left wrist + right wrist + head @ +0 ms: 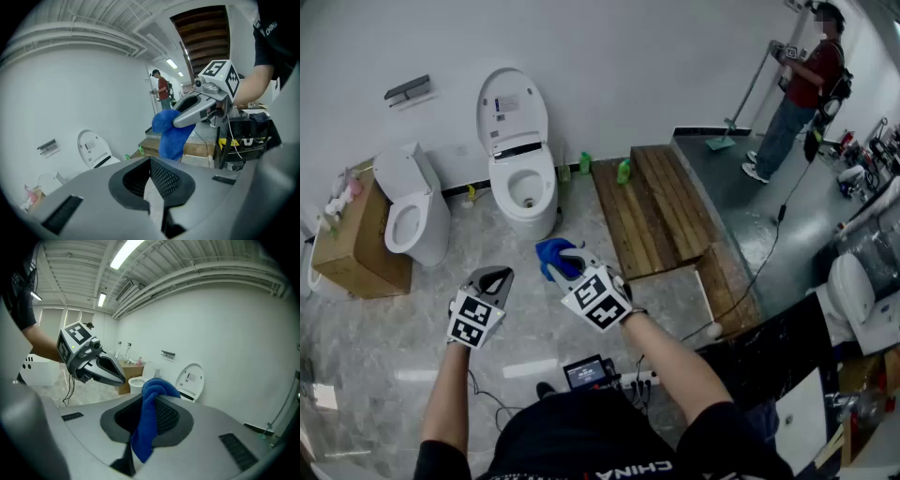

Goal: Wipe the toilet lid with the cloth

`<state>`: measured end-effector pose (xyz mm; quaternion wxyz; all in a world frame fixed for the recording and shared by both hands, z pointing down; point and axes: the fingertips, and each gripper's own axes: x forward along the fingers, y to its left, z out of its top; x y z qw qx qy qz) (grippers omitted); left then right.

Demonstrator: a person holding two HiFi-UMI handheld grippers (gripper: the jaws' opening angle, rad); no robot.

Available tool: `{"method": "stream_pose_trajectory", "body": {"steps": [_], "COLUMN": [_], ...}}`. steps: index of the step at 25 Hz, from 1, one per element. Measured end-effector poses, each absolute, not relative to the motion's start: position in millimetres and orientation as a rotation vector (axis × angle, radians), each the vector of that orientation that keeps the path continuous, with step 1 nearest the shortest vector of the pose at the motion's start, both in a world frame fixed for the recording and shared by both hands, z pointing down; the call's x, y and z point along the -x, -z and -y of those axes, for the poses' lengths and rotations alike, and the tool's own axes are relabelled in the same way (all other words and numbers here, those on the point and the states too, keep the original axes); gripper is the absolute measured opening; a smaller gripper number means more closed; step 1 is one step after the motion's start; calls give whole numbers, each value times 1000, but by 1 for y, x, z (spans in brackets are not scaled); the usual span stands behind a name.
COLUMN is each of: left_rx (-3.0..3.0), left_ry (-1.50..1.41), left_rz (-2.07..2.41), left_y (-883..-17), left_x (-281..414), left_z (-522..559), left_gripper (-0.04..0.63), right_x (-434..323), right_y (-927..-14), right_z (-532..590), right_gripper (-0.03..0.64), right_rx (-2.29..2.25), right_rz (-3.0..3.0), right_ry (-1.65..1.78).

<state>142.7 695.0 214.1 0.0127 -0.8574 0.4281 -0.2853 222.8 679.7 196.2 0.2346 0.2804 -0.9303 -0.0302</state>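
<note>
Holding the blue cloth (146, 420) clamped in our right tongs (569, 265), we let it hang bunched and loose, ready, we judge, to be pressed flat on the toilet lid (513, 105). Our left tongs (492, 275) are closed on nothing and sit alongside, seemingly just out of the way. That lid stands raised against the white wall (628, 66), well apart from us across the pale marbled floor (384, 356). A second toilet (412, 211) and a cardboard box (342, 239) sit to the left, a wooden platform (661, 197) to the right.
</note>
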Motion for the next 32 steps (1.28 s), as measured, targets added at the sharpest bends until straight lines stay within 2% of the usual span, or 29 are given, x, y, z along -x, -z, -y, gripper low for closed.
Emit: {"method": "stream_pose_trajectory", "body": {"steps": [21, 32], "left_rx": [2713, 2698], "left_ry": [928, 959], "left_rz": [-1344, -1431], "left_y": [-234, -251], "left_x": [-154, -185], "left_z": [-673, -653], "left_gripper": [11, 11], "right_x": [-239, -288], "right_y": [-213, -237], "right_z": [-653, -625], "right_gripper": [57, 57], "right_rx": [-753, -730], "right_rz": [2559, 2575], "right_ry": [30, -40]}}
